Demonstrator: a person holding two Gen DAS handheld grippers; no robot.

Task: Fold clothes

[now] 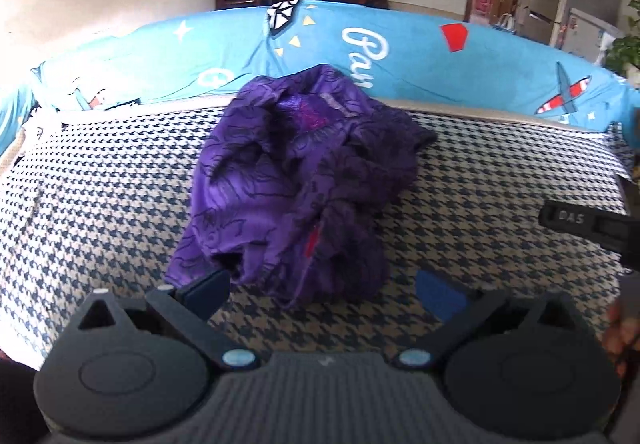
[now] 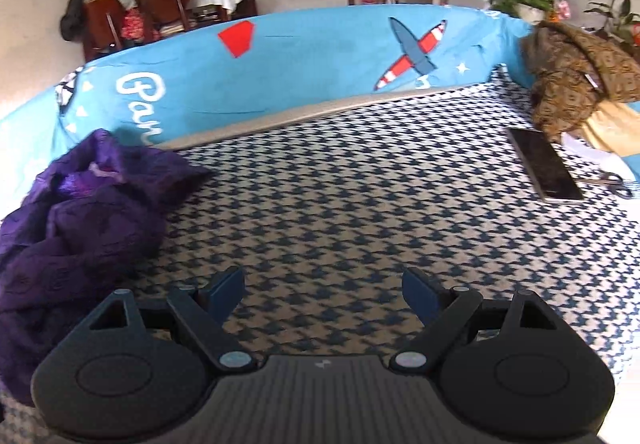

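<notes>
A crumpled purple garment (image 1: 296,180) with dark line print lies in a heap on the houndstooth seat cover (image 1: 100,204). My left gripper (image 1: 320,294) stands open just in front of the heap's near edge, nothing between its blue pads. In the right wrist view the same purple garment (image 2: 76,228) lies at the left, and my right gripper (image 2: 323,294) hangs open over bare houndstooth cover (image 2: 360,204), to the right of the cloth. The right gripper's black body (image 1: 592,224) shows at the right edge of the left wrist view.
A blue printed backrest cover (image 1: 400,52) rims the seat behind. On the far right lie a flat dark phone (image 2: 544,164), scissors (image 2: 612,182) and a brown patterned cloth (image 2: 576,80). Chairs, a fridge and plants stand beyond.
</notes>
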